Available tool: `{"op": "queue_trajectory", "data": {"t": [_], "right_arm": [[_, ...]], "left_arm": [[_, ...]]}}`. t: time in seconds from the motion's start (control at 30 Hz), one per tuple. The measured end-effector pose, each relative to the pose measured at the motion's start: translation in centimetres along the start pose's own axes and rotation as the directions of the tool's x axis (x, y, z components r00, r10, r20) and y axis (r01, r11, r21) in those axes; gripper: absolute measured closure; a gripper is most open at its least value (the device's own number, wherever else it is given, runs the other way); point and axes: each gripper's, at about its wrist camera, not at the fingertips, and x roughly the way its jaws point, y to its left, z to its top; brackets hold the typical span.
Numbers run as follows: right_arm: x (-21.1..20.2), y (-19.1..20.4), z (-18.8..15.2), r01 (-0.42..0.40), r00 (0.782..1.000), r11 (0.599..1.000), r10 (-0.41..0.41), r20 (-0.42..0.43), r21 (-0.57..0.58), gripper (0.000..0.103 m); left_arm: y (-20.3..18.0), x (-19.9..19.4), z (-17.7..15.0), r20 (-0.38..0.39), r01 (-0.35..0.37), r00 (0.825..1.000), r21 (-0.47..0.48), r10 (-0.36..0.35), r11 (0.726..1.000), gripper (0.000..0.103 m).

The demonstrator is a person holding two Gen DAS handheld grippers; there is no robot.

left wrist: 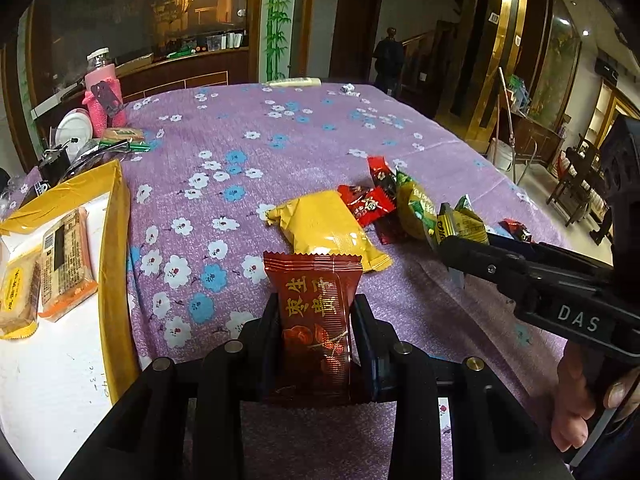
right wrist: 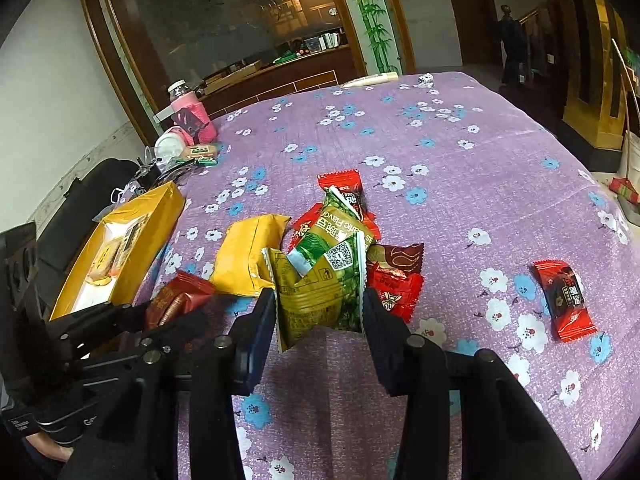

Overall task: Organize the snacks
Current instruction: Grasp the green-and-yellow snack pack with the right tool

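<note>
My left gripper [left wrist: 314, 312] is shut on a dark red snack packet [left wrist: 316, 312] with gold characters, held upright above the purple flowered cloth; it also shows in the right wrist view [right wrist: 176, 300]. My right gripper [right wrist: 320, 308] is shut on a green and gold snack packet [right wrist: 320, 292], seen in the left wrist view [left wrist: 460, 224] too. A yellow packet [left wrist: 324, 228] and several red packets [left wrist: 366, 204] lie in a pile between them. A yellow-rimmed box [left wrist: 114, 248] on the left holds two wrapped cakes [left wrist: 66, 260].
A lone red packet [right wrist: 562, 300] lies at the right. A pink bottle [left wrist: 102, 88], a white lid [left wrist: 74, 128] and small packets crowd the far left corner. A white tube [right wrist: 370, 79] lies at the far edge. The table's right edge drops to the floor.
</note>
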Motion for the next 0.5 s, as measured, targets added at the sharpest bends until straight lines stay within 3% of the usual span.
{"op": "queue_trajectory", "data": {"t": [0.5], "right_arm": [[-0.09,0.38,0.24,0.047,0.998,0.998,-0.045,0.035,-0.037,0.061]], "left_arm": [[0.01,-0.24,-0.02,0.013,0.006,1.0,-0.002,-0.006,1.0,0.068]]}}
